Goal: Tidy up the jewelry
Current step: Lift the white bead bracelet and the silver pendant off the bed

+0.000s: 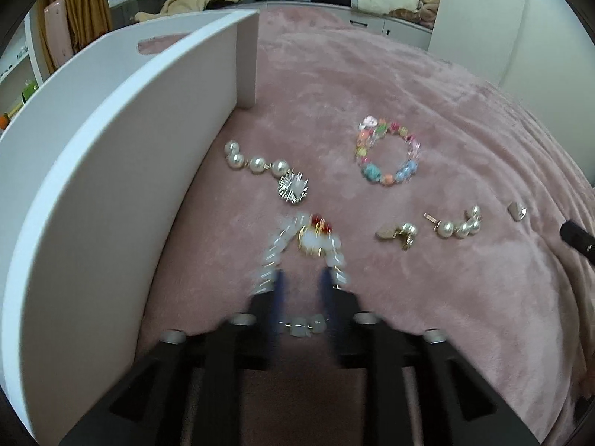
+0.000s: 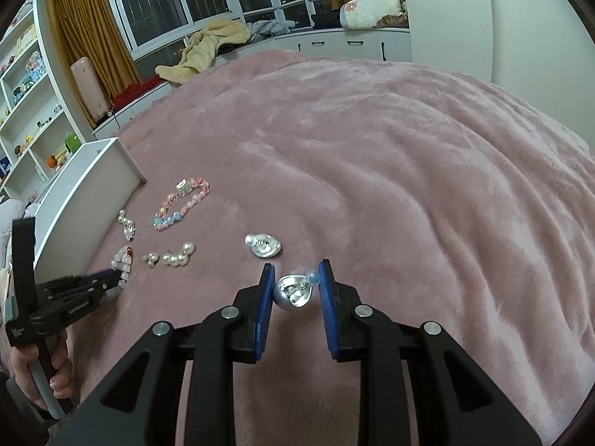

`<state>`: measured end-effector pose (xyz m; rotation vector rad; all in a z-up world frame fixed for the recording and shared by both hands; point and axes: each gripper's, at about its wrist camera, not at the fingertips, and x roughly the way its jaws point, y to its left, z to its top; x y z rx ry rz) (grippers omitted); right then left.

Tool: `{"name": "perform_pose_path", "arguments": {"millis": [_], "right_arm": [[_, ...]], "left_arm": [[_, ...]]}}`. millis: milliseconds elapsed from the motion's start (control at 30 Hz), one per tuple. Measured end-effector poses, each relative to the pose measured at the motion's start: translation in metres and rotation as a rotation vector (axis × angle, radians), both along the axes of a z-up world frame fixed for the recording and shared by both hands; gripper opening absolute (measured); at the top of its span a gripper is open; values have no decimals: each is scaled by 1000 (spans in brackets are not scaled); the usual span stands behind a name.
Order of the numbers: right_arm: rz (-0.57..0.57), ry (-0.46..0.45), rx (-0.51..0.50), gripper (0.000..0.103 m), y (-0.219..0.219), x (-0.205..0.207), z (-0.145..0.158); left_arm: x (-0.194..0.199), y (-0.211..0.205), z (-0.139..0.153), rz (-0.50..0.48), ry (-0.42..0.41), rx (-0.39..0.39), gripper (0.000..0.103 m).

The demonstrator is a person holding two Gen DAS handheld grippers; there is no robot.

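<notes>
The jewelry lies spread over a pink plush blanket [image 2: 372, 148] on a bed, beside a white open-topped box [image 1: 111, 171] whose tall wall stands along the left of the pieces. The right gripper [image 2: 297, 280] has its blue fingers [image 2: 264, 308] closed on a silver earring [image 2: 293, 291] with a small clear bead; a matching silver earring [image 2: 263, 245] lies on the blanket just beyond. The left gripper [image 1: 302, 282], motion-blurred, has its fingers apart, reaching into the loop of a white beaded bracelet [image 1: 282, 245] with a red-and-gold charm; whether they touch it cannot be told. Near it lie a pearl strand with a silver starburst [image 1: 277, 174], a pastel beaded bracelet [image 1: 386, 152], a small pearl cluster [image 1: 461, 225] and a gold-toned pearl earring [image 1: 398, 234].
</notes>
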<state>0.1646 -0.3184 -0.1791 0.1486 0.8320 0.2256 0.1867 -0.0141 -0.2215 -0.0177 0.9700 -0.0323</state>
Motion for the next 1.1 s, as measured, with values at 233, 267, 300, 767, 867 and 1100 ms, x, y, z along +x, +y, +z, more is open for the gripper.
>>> {"name": "perform_pose_path", "arguments": {"millis": [233,267,300,767,867,1100], "right_arm": [[-6,-1,1,25,0,-1,0],[-6,0,6,25,0,-1,0],[-6,0,6,25,0,-2,0],[0,10,10,25,3,-1,-3],[-7,12,9,25,2,-1,-2],[-2,6,11,25,4,-2,1]], "left_arm": [[10,4,-8,28,32,-18,6],[9,4,-7,27,32,-21,5],[8,4,-6,22,30,-22,5],[0,-11,-9,-87,48,-7,27],[3,-8,-8,-75,51,-30,15],[1,-8,7,-86,24,-35,15]]}}
